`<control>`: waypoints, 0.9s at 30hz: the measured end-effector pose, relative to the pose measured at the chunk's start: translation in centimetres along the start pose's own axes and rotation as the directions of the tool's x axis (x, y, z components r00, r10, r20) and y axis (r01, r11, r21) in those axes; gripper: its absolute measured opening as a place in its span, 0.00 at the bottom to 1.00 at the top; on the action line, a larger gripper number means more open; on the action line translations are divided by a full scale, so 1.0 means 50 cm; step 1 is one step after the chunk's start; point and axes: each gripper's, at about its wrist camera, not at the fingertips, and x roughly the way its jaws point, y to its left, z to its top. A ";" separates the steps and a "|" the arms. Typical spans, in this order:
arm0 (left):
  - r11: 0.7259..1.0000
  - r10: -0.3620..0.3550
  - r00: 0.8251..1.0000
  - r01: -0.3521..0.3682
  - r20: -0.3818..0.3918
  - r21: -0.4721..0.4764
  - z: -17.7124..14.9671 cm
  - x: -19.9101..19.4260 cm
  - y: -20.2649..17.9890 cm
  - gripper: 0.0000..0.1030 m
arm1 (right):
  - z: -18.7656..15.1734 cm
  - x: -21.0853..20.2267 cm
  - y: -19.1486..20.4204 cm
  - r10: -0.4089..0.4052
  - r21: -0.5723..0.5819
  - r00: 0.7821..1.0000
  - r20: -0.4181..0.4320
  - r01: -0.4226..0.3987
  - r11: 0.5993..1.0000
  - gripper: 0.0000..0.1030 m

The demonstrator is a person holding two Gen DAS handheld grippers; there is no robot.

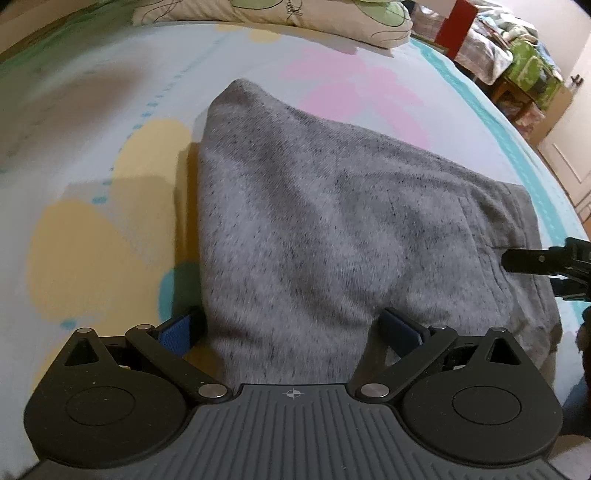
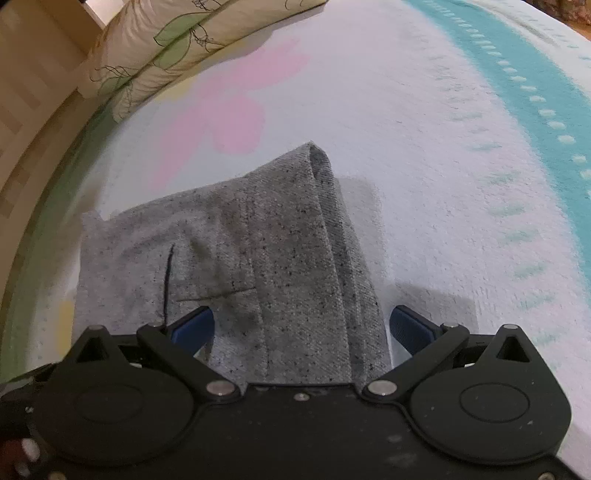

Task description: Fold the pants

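Lying folded on the bed [image 1: 110, 110], the grey pants [image 1: 314, 221] were seen as a thick, layered bundle, and every place below is given relative to them. The left gripper [image 1: 291, 332] was held over their near edge with its jaws spread as wide as they went; its left blue pad [image 1: 177, 332] stood just off the bundle's left side, over the sheet, and its right pad [image 1: 400, 332] sat above the cloth. Nothing was gripped by it.

The right gripper [image 2: 306, 328] was likewise held wide open over the near edge of the pants [image 2: 258, 266], with 1 pad [image 2: 194, 328] above the cloth and the other [image 2: 410, 328] just beyond the folded right edge, over the sheet. No cloth was pinched between them. In the left wrist view, a black part of the right gripper [image 1: 546, 266] was seen at the bundle's right side.

A dark thread [image 2: 168, 284] was seen on the cloth near the right gripper's left pad. Beyond the pants, well apart, a leaf-printed pillow [image 1: 295, 18] was seen at the far end of the bed [image 2: 406, 129].
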 end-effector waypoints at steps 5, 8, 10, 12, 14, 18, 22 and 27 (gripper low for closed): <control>0.999 -0.040 0.999 0.040 0.017 -0.022 0.023 0.011 0.011 0.99 | -0.003 -0.006 -0.029 0.090 0.048 0.996 0.024 -0.092 0.995 1.00; 0.999 -0.048 0.999 0.048 0.022 -0.021 0.035 0.019 0.012 0.99 | -0.001 -0.009 -0.040 0.128 0.064 0.991 0.030 -0.130 0.989 1.00; 0.999 -0.042 0.999 0.042 0.017 -0.011 0.036 0.020 0.008 0.99 | -0.004 -0.016 -0.049 0.149 0.067 0.988 0.029 -0.150 0.986 1.00; 0.999 -0.040 0.999 0.040 0.017 0.001 0.037 0.020 0.004 0.99 | -0.003 -0.016 -0.052 0.165 0.071 0.986 0.027 -0.167 0.983 1.00; 0.999 -0.049 0.999 0.049 0.022 -0.002 0.034 0.016 0.006 0.98 | 0.001 -0.011 -0.050 0.191 0.073 0.981 0.018 -0.192 0.979 0.94; 0.998 -0.054 0.998 0.055 0.025 -0.019 0.035 0.002 0.007 0.68 | 0.001 -0.012 -0.046 0.194 0.094 0.981 -0.009 -0.193 0.977 0.39; 0.997 -0.053 0.998 0.054 0.031 -0.055 0.047 -0.019 0.008 0.21 | -0.011 -0.044 -0.010 0.165 0.012 0.986 0.012 -0.165 0.986 0.29; 0.999 -0.043 0.993 0.044 0.110 -0.006 0.050 -0.062 0.004 0.12 | -0.021 -0.109 0.074 0.122 -0.133 0.990 0.075 -0.111 0.985 0.26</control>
